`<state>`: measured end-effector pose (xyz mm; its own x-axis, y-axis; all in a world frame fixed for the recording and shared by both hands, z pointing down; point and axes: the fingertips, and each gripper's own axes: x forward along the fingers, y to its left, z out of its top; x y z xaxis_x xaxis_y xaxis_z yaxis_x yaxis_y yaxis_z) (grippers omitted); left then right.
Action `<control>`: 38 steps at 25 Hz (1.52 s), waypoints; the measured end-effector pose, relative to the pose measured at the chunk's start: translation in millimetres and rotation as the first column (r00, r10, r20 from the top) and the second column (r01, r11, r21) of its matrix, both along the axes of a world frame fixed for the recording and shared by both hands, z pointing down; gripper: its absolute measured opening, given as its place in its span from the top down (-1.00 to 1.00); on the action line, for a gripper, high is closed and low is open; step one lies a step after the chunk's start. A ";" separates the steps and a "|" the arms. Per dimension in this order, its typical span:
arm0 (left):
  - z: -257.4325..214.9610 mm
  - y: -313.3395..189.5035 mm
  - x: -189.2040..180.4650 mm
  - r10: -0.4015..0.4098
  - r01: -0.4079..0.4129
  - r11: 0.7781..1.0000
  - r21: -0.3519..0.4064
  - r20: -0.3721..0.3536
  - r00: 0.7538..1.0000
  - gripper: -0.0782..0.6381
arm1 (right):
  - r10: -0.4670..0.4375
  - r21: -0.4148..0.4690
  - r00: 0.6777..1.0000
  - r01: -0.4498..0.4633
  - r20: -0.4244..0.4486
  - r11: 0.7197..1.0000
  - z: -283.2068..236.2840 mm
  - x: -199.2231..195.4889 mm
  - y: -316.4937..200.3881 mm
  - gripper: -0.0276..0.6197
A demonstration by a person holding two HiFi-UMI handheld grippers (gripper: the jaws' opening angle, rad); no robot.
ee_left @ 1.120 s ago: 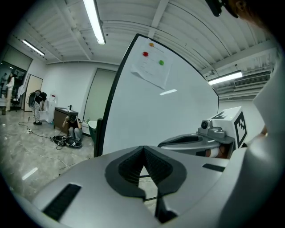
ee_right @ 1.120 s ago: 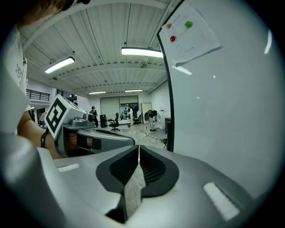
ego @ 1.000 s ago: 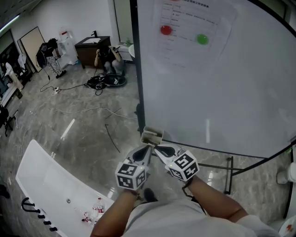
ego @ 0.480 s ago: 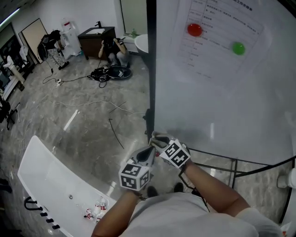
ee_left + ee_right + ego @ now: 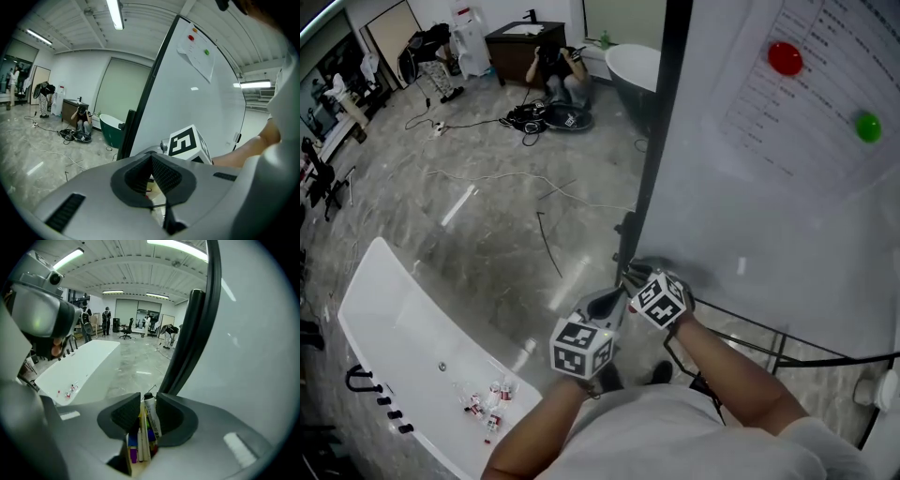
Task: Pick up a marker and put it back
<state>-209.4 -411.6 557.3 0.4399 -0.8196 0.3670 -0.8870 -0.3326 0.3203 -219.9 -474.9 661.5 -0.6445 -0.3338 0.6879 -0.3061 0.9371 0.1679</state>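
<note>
Marker (image 5: 152, 416), white body with a black cap, stands in the holder (image 5: 135, 468) at the lower corner of the whiteboard (image 5: 243, 357), among the other markers (image 5: 132, 446) stored there. Its cap end rises above them and leans against one pad of my right hand-held gripper (image 5: 148, 398).

The jaws of that hand-held gripper stand apart, one on each side of the marker. The gap is wider than the marker body, so I judge that nothing is clamped.

My left hand-held gripper (image 5: 151, 157) has its jaws together at the tips with nothing between them. It hangs just beside the right one and takes no part in the work.

In the head view both hand-held grippers sit low at the board's dark frame (image 5: 661, 141), the right one the nearer to the corner.

Status, as I judge it:
- Reach to the holder: done. The right jaws are lined up on the marker.
- Grip: not in place.
- Marker: seated in the holder, not lifted.

With open jaws around a seated marker, I cannot tell whether the pick-up is about to begin or the return is complete. If the first, the grip, the lift and the return all remain.
</note>
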 end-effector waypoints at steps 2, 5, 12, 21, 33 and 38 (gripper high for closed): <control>0.6 0.5 -3.1 -0.010 0.010 1.000 -0.004 -0.003 1.000 0.78 | 0.004 0.013 1.000 -0.004 -0.011 1.000 3.6 -0.1 -1.9 0.66; -0.5 0.5 -7.8 -0.024 0.024 1.000 -0.005 -0.005 1.000 0.78 | -0.012 0.033 1.000 0.012 -0.013 0.999 2.4 -0.5 -2.2 0.68; -11.1 -2.2 -0.3 -0.029 0.029 0.999 0.015 -0.004 1.000 0.78 | 0.003 0.114 0.997 -0.013 0.082 0.993 -30.2 19.9 -2.4 0.70; -44.9 -15.7 41.1 0.037 -0.040 0.995 0.087 0.028 0.999 0.78 | 0.053 0.148 0.941 -0.108 0.335 0.983 -107.8 67.8 3.5 0.71; -109.6 -40.3 64.2 0.028 -0.038 0.966 0.254 0.040 0.999 0.78 | 0.189 -0.009 0.699 -0.253 0.690 0.967 -242.3 120.4 6.0 0.71; -127.5 -44.5 67.7 0.019 -0.039 0.953 0.302 0.069 0.997 0.78 | 0.175 0.001 0.684 -0.248 0.708 0.969 -255.5 122.2 5.1 0.71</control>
